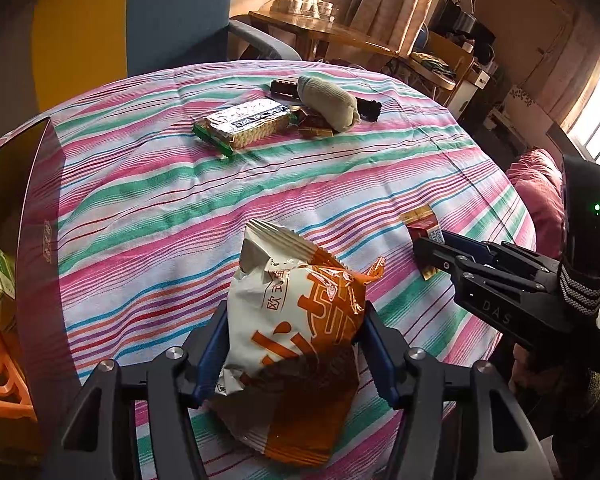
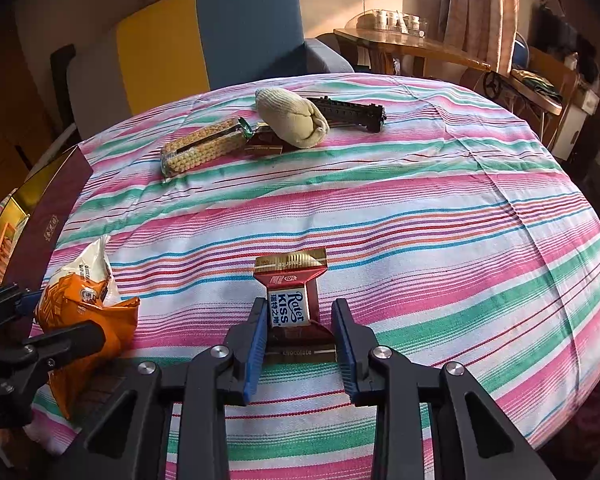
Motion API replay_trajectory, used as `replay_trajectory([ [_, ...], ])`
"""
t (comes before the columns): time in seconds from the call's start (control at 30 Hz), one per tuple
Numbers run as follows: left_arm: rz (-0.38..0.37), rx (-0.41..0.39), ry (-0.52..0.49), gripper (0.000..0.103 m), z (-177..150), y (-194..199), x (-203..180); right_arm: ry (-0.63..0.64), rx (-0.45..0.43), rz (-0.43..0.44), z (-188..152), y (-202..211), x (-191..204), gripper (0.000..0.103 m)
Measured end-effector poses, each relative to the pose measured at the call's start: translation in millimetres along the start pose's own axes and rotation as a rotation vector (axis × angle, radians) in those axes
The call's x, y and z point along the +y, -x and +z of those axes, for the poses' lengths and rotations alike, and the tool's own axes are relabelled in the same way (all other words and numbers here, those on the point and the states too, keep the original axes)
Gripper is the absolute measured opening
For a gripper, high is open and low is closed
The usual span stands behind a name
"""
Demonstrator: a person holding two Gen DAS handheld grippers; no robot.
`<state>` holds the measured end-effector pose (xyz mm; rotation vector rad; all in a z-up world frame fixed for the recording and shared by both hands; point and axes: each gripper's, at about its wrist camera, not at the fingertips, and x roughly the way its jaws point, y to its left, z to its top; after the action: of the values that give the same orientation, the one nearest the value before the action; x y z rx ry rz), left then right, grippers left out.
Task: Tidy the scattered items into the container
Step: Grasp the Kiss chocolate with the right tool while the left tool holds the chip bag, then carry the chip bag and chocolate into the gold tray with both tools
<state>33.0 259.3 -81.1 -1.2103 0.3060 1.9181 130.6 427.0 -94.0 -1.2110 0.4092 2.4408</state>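
On the striped-cloth counter (image 2: 420,208), the right gripper (image 2: 302,344) is clamped on a small, light chocolate (image 2: 290,304). The left gripper (image 1: 294,344) straddles a crinkly, slippery snack bag (image 1: 292,340); grip its middle gently.

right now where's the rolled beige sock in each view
Left wrist view: the rolled beige sock lies top centre, at the far side of the striped cloth, overlapping a black bar.
Right wrist view: the sock lies upper centre, just left of the middle.
Shared landmark: the cracker pack lies just left of the sock in both.
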Motion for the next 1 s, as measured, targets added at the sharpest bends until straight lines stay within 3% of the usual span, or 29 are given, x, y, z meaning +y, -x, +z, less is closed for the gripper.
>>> replay_trajectory([
  [0.4,0.05,-0.12,0.02,0.062,-10,48,0,0.004,-0.018,0.087,-2,20,32,0.032],
  [1.0,0.204,-0.266,0.188,0.062,-28,117,61,0.187,-0.101,0.158,17,45,129,0.032],
])
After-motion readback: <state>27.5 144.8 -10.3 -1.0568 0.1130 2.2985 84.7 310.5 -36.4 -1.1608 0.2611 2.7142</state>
